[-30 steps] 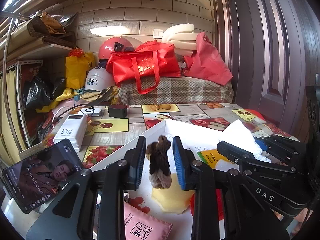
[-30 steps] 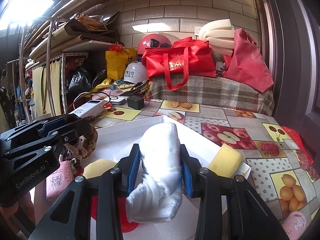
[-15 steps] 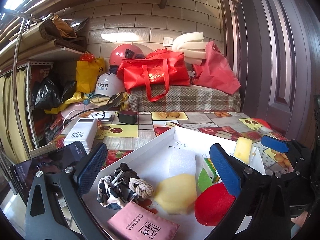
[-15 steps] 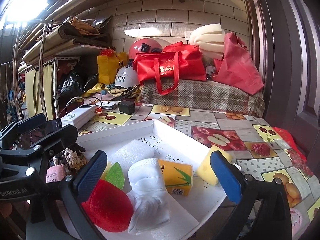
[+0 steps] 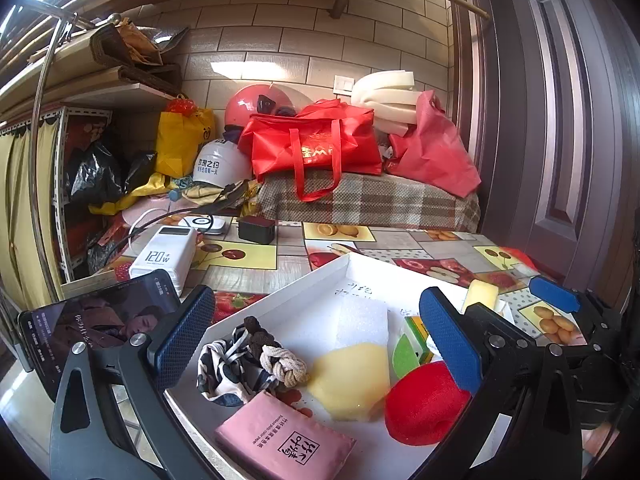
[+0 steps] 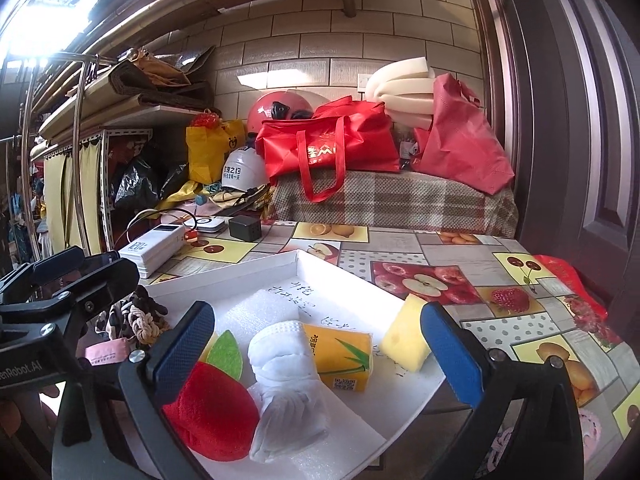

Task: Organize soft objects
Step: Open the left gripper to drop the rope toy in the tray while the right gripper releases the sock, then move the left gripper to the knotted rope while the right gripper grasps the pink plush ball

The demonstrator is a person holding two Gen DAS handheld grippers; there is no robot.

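A white tray (image 5: 304,292) on the table holds soft things. In the left wrist view: a knotted rope tie (image 5: 283,365) on a patterned cloth (image 5: 228,372), a pink tissue pack (image 5: 285,442), a yellow sponge (image 5: 352,380), a red apple-shaped sponge (image 5: 424,404) and a white foam sheet (image 5: 362,320). My left gripper (image 5: 316,344) is open and empty above them. In the right wrist view: a rolled white cloth (image 6: 286,380), a yellow tissue pack (image 6: 340,356), a yellow sponge (image 6: 404,338) at the tray's right edge, and the red sponge (image 6: 212,412). My right gripper (image 6: 318,354) is open and empty.
A phone (image 5: 92,324) leans at the left. A white power bank (image 5: 164,256) with cable, a black charger (image 5: 256,230) and helmets lie behind. Red bags (image 5: 316,148) sit on a checked bench. A door (image 5: 560,120) stands at the right.
Both grippers opened and let go: the rope tie now lies on the patterned cloth, the white cloth roll lies in the tray. Both grippers have pulled back a little.
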